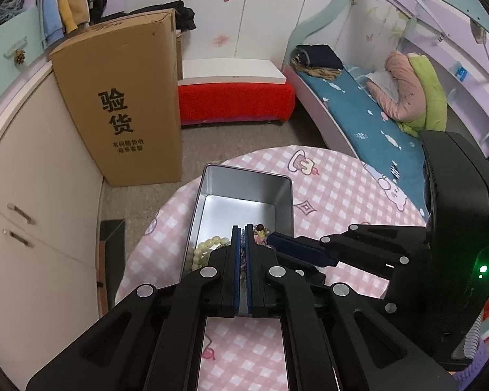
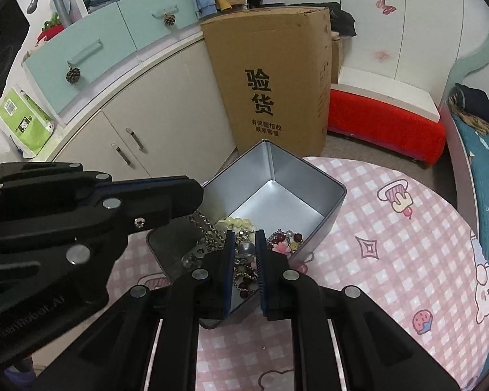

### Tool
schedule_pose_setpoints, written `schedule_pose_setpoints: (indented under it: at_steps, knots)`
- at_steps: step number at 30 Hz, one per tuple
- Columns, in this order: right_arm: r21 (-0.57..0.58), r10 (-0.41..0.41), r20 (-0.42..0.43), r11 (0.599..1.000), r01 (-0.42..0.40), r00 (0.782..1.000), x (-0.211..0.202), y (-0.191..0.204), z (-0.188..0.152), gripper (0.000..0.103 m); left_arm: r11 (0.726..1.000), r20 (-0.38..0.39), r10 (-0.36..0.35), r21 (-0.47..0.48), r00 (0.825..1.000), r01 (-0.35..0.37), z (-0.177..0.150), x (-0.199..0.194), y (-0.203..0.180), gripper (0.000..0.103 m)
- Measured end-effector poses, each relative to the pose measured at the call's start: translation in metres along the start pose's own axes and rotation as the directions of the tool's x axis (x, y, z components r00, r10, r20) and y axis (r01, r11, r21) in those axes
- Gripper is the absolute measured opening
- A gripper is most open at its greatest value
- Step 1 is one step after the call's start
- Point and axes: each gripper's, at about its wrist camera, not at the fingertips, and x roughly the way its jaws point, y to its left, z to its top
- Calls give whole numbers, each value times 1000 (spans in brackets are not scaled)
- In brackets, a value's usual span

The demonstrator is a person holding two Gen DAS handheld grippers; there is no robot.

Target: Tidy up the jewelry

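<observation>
A silver metal tin (image 1: 278,195) (image 2: 296,176) stands open on the pink checked round table. Its near end holds a heap of jewelry: a pale green bead bracelet (image 1: 207,246) (image 2: 236,223), metal chains (image 2: 207,231) and dark red and pink bead pieces (image 2: 282,241). My left gripper (image 1: 243,233) is over the tin's near end, its jaws nearly together on a beaded strand that runs between them. My right gripper (image 2: 244,239) is over the same heap with a narrow gap, a silver bead and chain showing between its pads. The right gripper's finger (image 1: 296,249) reaches in beside the left one.
A tall cardboard box (image 1: 124,97) (image 2: 270,75) stands on the floor beyond the table. Cream cabinets (image 2: 140,120) run along the left. A red bench (image 1: 234,101) and a bed with a blue sheet (image 1: 375,120) lie behind. The pink tablecloth (image 2: 391,228) spreads right of the tin.
</observation>
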Motion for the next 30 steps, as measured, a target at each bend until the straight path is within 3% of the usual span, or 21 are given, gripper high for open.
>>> schedule_pose_setpoints:
  at_steps: [3, 7, 12, 15, 17, 18, 19, 30]
  knots:
    - [-4, -13, -6, 1000, 13, 1000, 1, 0, 0, 15, 1000, -20, -1, -7, 1000, 1, 1, 3, 1, 6]
    - [1, -20, 1, 1000, 20, 1000, -1, 2, 0, 32, 1000, -26, 4, -16, 1000, -4, 2, 4, 4, 6]
    - [3, -17, 4, 1000, 17, 1000, -9, 1, -3, 32, 1000, -31, 2, -27, 1000, -2, -2, -1, 5, 7]
    - [1, -30, 12, 1000, 30, 999, -17, 2, -5, 39, 999, -27, -1, -40, 1000, 0, -6, -6, 5, 9]
    - [-3, -54, 20, 999, 54, 998, -24, 3, -8, 41, 999, -15, 9, -47, 1000, -10, -8, -11, 4, 35]
    - [-5, -63, 24, 998, 63, 998, -27, 3, -9, 41, 998, 4, 22, -53, 1000, -22, -9, -14, 4, 73]
    - [-11, -78, 28, 997, 78, 997, -31, 5, -10, 42, 997, 56, 39, -62, 998, -35, -12, -21, 4, 81]
    - [-14, -153, 85, 988, 155, 984, -70, 9, -28, 58, 990, 188, 143, -48, 972, -136, -39, -62, -16, 81]
